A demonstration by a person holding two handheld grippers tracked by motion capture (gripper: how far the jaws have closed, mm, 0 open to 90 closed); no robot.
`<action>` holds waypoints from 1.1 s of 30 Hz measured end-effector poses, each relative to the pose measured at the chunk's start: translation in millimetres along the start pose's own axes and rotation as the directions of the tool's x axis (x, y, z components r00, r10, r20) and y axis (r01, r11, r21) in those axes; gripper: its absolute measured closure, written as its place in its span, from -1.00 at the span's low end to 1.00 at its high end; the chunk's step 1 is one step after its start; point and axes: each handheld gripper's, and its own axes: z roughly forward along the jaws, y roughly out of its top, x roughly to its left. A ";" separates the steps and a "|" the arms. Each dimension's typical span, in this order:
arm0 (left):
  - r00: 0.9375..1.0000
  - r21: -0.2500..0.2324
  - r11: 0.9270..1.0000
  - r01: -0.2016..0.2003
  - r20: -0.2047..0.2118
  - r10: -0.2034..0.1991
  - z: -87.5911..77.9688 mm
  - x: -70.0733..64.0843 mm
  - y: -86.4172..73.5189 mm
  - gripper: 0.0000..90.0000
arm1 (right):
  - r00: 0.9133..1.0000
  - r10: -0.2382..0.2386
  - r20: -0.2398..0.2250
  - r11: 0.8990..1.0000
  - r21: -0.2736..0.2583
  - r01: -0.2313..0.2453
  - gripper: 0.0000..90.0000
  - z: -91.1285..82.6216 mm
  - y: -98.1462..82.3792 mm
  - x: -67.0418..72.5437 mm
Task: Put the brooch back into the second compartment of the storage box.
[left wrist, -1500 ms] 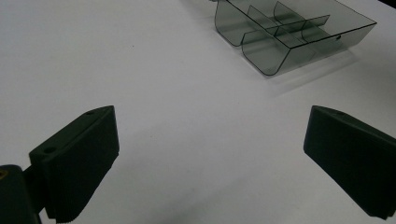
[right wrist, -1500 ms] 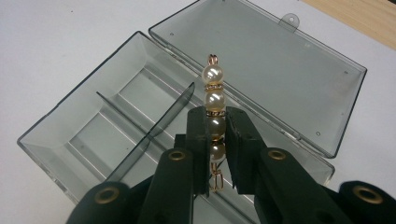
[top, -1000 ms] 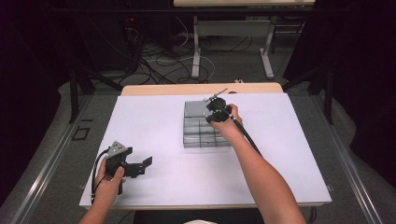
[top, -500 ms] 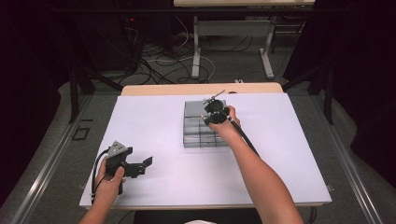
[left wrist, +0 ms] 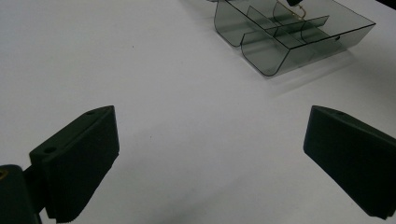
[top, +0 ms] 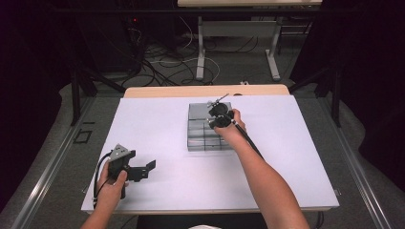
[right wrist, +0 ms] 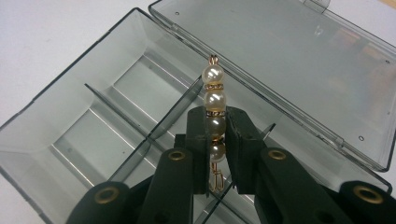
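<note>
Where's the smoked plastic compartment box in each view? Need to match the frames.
High view: compartment box at table centre, under the right gripper.
Left gripper view: top right, beyond the open fingers.
Right gripper view: spans the frame behind the fingers, lid open at upper right.
Shared landmark: the white table sheet under the box.

Bright, even overhead lighting on the white table [top: 157, 124]; dark surroundings, deep black at both sides of the high view. Soft, coarse detail throughout that view. Short soft shadows beside the smoky clear box [left wrist: 299, 42] in the left gripper view; near jaws slightly out of focus. Sharp focus on the pearl piece [right wrist: 214, 116] in the right gripper view; faint sheen on the box lid.
</note>
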 end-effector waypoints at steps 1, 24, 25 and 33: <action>1.000 0.000 1.000 0.000 -0.001 0.000 0.0 0.1 0.0 -0.93 | 1.000 0.005 0.005 1.000 -0.007 -0.005 0.80 1.4 -0.2 -0.1; 1.000 0.001 1.000 0.000 0.000 0.000 0.3 0.4 0.1 -0.93 | 1.000 0.003 0.015 1.000 -0.016 -0.002 0.45 -8.8 0.7 -1.7; 1.000 0.001 1.000 0.000 0.001 0.000 0.2 0.5 0.1 -0.93 | 1.000 0.016 0.018 0.999 -0.030 -0.016 0.43 -8.7 0.3 -0.8; 1.000 0.001 1.000 0.001 0.001 -0.001 0.3 0.1 0.1 -0.93 | 1.000 0.002 -0.005 0.999 -0.035 -0.002 0.31 -16.6 -0.2 3.9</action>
